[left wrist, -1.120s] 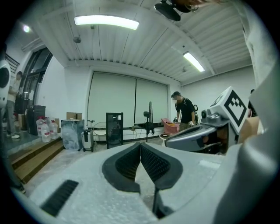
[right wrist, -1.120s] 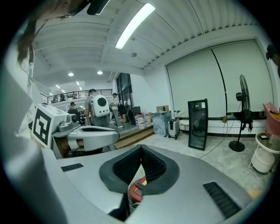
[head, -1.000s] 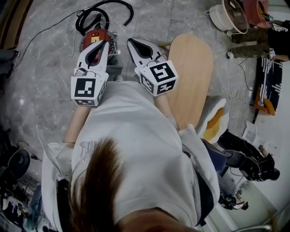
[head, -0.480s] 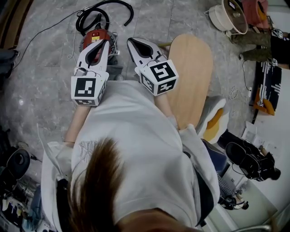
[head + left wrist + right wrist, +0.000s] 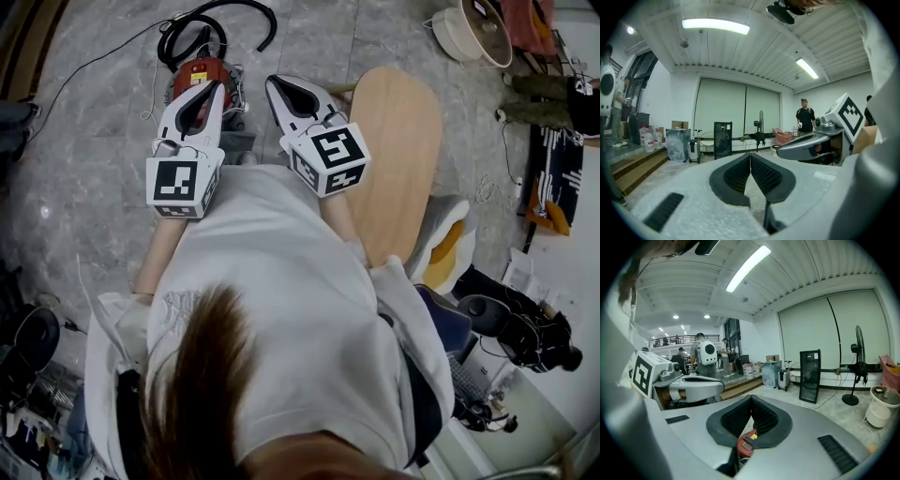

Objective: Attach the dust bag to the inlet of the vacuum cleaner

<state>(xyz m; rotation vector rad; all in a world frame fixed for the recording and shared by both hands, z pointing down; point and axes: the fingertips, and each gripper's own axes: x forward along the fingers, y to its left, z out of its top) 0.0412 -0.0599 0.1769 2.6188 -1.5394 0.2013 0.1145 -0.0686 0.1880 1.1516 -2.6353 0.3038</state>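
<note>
Both grippers are closed on nothing: the left gripper (image 5: 750,155) and right gripper (image 5: 751,399) each show pads meeting tip to tip, and they are held side by side near level at chest height. The red canister vacuum cleaner with coiled black hose (image 5: 190,67) sits on the grey marble-look floor (image 5: 84,169), just ahead of and below the tips. A sliver of it shows through the right gripper's jaw gap. Dust bag: can't find it in any view, and the inlet is hidden behind the grippers. This fits either a bag not in hand yet or a bag already seated with the grippers backed off, so I can't call the step or the next move. Versus the earlier frames, grippers and vacuum are unchanged. Only a bystander's legs (image 5: 548,86) at the top right edge have shifted right.
</note>
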